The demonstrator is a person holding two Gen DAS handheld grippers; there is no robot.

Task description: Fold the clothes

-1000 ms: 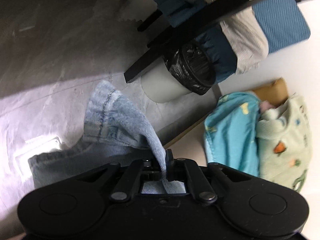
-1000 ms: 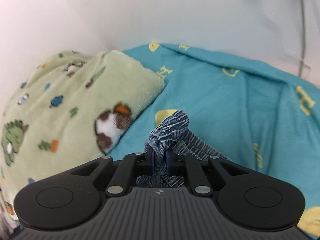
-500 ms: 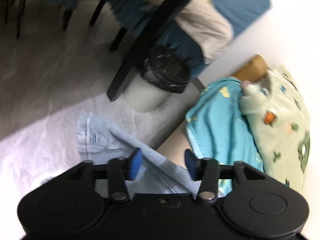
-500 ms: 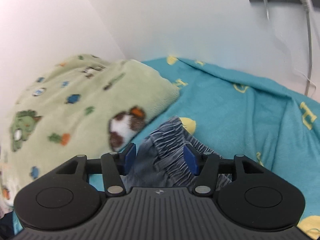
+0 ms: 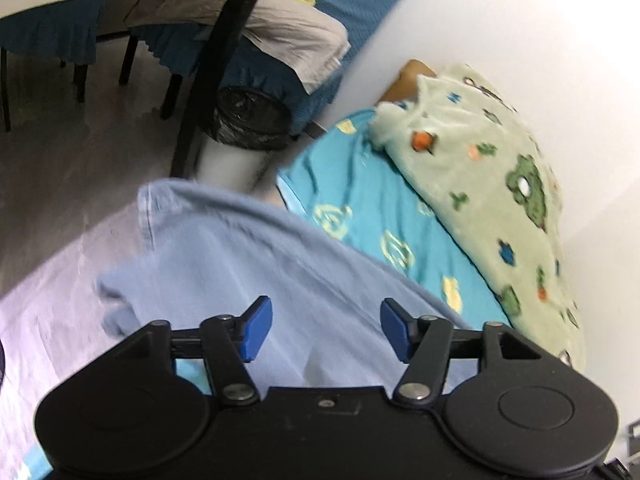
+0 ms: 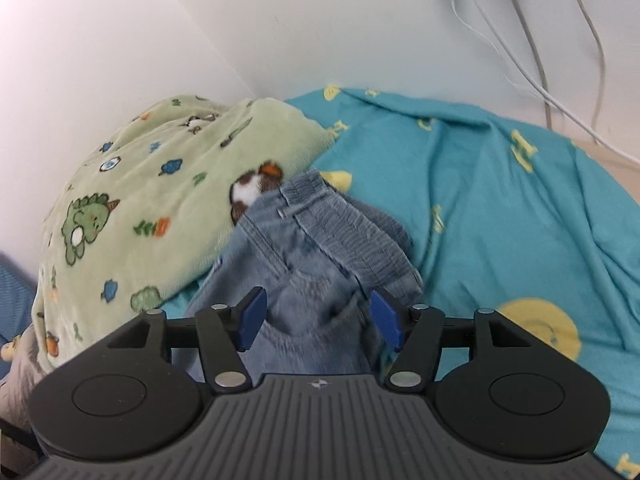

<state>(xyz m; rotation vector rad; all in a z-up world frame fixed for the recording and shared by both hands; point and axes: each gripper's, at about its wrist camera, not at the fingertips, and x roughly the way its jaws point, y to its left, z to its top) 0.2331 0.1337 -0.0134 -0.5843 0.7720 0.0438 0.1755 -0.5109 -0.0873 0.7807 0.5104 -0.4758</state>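
Both my grippers have let go since a second ago: my left gripper and right gripper now stand spread wide with nothing between the pads. The jeans lie loose on the teal sheet, waistband touching the green dinosaur blanket, a leg draping toward the floor.

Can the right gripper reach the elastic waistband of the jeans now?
Probably yes: the right gripper is open, and the waistband lies uncovered just ahead of its fingers on the jeans, with nothing between.
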